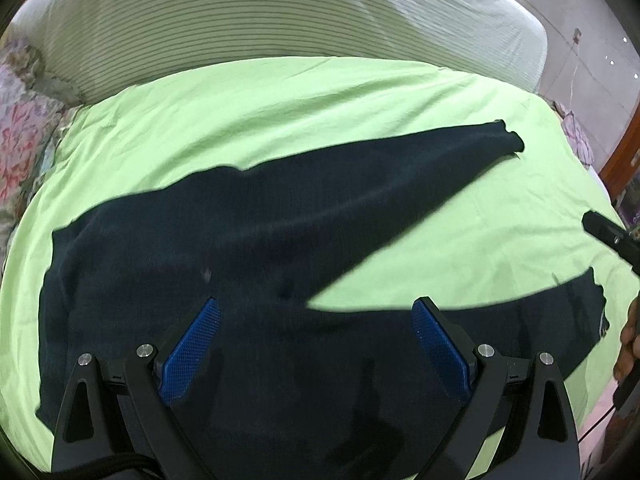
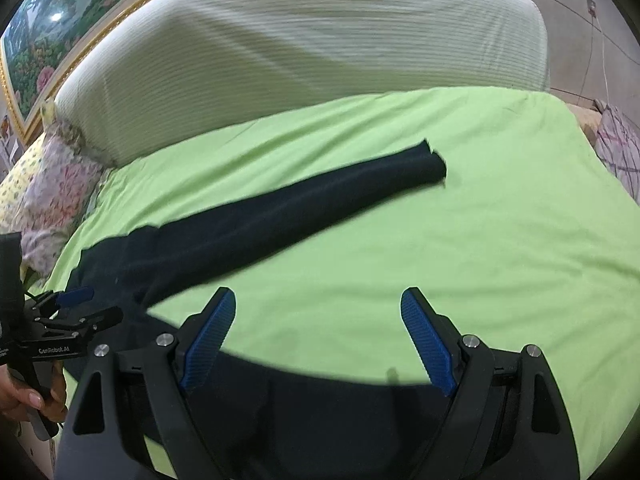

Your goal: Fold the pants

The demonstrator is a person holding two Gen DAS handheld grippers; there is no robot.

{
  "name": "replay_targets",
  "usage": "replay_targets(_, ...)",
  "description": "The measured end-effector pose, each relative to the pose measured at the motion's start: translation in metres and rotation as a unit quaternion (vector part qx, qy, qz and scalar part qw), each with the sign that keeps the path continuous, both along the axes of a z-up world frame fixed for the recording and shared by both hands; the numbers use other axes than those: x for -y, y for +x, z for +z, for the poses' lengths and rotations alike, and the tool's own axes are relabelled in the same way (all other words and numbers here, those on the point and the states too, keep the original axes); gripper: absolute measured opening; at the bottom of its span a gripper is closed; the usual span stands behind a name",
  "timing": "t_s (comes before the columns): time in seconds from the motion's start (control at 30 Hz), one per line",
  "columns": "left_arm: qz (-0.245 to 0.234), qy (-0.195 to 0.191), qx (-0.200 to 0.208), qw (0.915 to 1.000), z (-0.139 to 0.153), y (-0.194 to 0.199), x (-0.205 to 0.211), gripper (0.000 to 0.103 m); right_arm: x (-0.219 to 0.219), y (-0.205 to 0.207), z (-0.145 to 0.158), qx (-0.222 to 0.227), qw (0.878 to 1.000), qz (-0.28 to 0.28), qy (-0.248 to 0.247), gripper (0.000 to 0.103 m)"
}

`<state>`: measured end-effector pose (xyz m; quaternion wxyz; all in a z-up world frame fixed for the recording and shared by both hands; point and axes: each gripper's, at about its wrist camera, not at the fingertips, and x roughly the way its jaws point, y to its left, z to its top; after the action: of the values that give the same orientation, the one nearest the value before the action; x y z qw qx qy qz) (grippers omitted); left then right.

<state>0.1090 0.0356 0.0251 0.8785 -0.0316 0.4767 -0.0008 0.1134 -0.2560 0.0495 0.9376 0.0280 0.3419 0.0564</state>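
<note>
Nearest first: the left tongs [image 1: 316, 344] hang wide open over the pants [image 1: 208, 264], blue pads apart with only dark cloth below them, nothing pinched. The right tongs [image 2: 318, 338] are spread just as wide, poised over the near leg and the bare green sheet [image 2: 460, 240] between the two legs, gripping nothing. Both hover, I'd say, so the person can pick where to bite before the first fold.

The pants lie flat on the bed, opened in a V. The waist and seat sit toward the bed's left side, close to the near edge, under the left tongs. One leg runs along the near edge toward the right side, its cuff [image 1: 596, 308] ending just short of a hand [image 1: 630, 340] at the frame's rim. The other leg is the long axis to watch: it slants away from the seat toward the far right corner, cuff [image 2: 430, 166] pointing at the striped headboard [image 2: 320, 48]. It looks spread like this so one leg can be laid over the other.

Farther back, floral pillows [image 2: 60, 184] crowd the far left corner.
</note>
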Motion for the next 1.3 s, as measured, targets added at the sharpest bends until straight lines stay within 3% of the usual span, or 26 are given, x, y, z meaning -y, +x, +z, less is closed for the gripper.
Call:
replay_targets(0.47, -0.031, 0.005, -0.005, 0.9995, 0.007, 0.103, -0.004, 0.097, 0.035, 0.096, 0.021, 0.003, 1.000, -0.002, -0.001, 0.085)
replay_targets(1.0, -0.102, 0.014, -0.059, 0.9929, -0.032, 0.203, 0.005, 0.097, 0.102, 0.197, 0.008, -0.058, 0.997, -0.023, 0.044, 0.085)
replay_targets(1.17, -0.133, 0.004, -0.087, 0.9872, -0.046, 0.224, 0.007, 0.095, 0.110, 0.221, 0.003, -0.073, 0.997, -0.015, 0.037, 0.085)
replay_targets(1.3, -0.180, -0.010, -0.118, 0.9765, -0.057, 0.240, 0.015, 0.093, 0.117, 0.242, -0.002, -0.086, 0.996, -0.008, 0.036, 0.085)
